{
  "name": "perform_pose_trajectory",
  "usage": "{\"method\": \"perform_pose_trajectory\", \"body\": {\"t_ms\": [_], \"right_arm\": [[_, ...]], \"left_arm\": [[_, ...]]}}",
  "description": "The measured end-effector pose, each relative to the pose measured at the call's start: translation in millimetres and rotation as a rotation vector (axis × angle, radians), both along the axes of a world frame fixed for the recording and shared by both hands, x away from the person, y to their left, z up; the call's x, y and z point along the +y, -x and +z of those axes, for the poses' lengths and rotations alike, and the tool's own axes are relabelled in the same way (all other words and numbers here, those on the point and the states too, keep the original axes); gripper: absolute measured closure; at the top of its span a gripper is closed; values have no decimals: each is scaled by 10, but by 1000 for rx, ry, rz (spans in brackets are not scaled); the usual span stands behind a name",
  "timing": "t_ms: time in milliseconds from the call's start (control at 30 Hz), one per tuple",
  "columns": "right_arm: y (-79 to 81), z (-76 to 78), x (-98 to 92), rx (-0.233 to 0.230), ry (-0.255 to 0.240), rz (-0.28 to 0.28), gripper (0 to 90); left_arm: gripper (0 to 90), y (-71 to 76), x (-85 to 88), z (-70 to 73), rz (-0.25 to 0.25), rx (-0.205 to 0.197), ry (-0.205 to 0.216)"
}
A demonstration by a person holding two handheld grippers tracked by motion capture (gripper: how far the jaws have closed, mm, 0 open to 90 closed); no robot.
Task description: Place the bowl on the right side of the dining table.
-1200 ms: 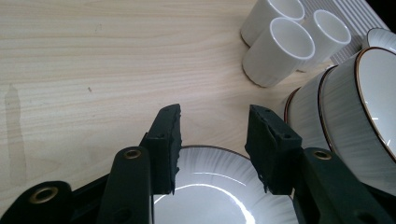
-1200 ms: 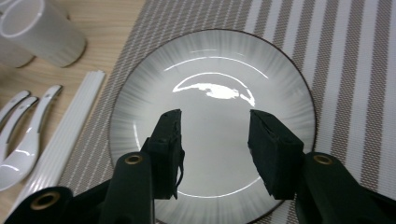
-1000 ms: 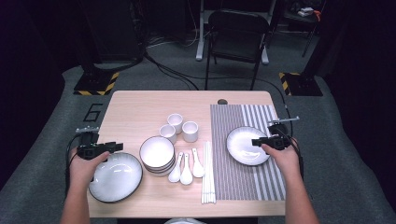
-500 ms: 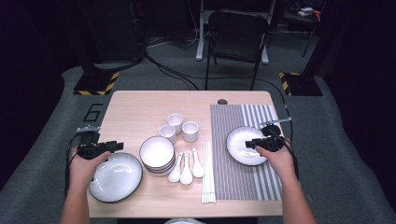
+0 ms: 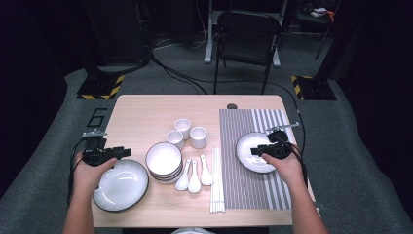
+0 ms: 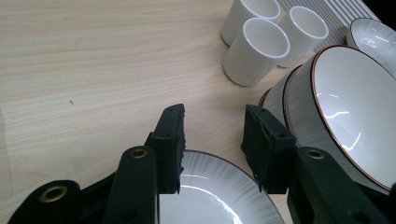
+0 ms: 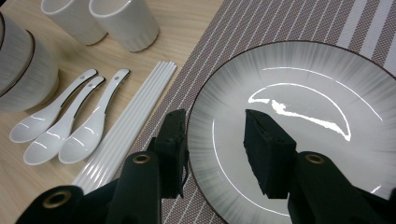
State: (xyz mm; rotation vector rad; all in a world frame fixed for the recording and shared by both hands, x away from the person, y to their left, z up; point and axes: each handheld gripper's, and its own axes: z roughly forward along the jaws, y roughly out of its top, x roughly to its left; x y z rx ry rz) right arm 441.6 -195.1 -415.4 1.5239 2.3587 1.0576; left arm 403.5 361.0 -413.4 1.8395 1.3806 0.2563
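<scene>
On the striped placemat [image 5: 253, 187] my right gripper [image 7: 215, 140] hangs over the near rim of the white plate [image 7: 299, 126] — jaws apart, one outside the edge, one above the plate's face. My left gripper [image 6: 212, 140] is also spread, straddling the rim of the second plate [image 6: 219, 196] on bare wood, just beside the stacked bowls [image 6: 345, 116] — cups [image 6: 254, 49], spoons [image 7: 65, 126] and chopsticks [image 7: 128, 128] lie between

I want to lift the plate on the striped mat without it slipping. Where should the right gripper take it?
Probably at the plate's near rim, coming in low from the person's side. It lies flat on the striped mat, so only its thin raised edge fits between the right gripper's open jaws, which straddle that edge.
</scene>
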Motion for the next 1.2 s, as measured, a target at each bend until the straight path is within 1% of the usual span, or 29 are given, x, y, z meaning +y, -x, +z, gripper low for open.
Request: {"method": "perform_pose_trajectory", "body": {"t_ms": [100,200,233,333,367,467,533,567,667,700,733,833,900,933,967,1033,1100,1200], "right_arm": [[5,8,40,1,8,12,590],[8,10,82,12,11,20,589],[7,8,98,6,19,26,588],[15,13,140,2,21,36,587],[21,17,155,4,19,35,587],[42,29,198,-6,23,49,585],[52,35,218,-11,24,55,585],[55,36,225,-11,23,59,585],[53,29,241,-16,27,64,584],[53,25,248,-14,29,67,584],[53,19,253,-15,30,70,583],[57,1,273,-15,35,76,582],[56,-3,277,-16,36,81,582],[58,-13,297,-17,37,85,581],[63,-12,309,-11,33,85,580],[62,-17,323,-14,37,94,579],[66,-28,346,-14,42,98,579],[65,-44,363,-9,43,105,579]], "left_arm": [[585,0,-15,9,-8,1,1],[586,2,-39,14,-11,7,0],[586,0,-45,13,-15,5,-2],[586,-4,-88,12,-23,2,-5],[585,-4,-99,16,-34,9,-4],[585,1,-151,20,-47,10,-5],[582,8,-181,30,-55,17,-4],[582,8,-194,27,-57,14,2],[582,11,-242,40,-62,17,-8],[580,10,-258,42,-58,8,-7],[580,13,-266,56,-67,12,-10],[578,26,-307,81,-75,1,-15],[577,31,-323,96,-82,6,-19],[576,38,-340,109,-93,3,4],[576,37,-346,111,-98,1,6],[576,41,-367,119,-90,-1,-8],[576,49,-379,139,-99,0,-1],[576,59,-430,153,-108,-1,-12]]}}
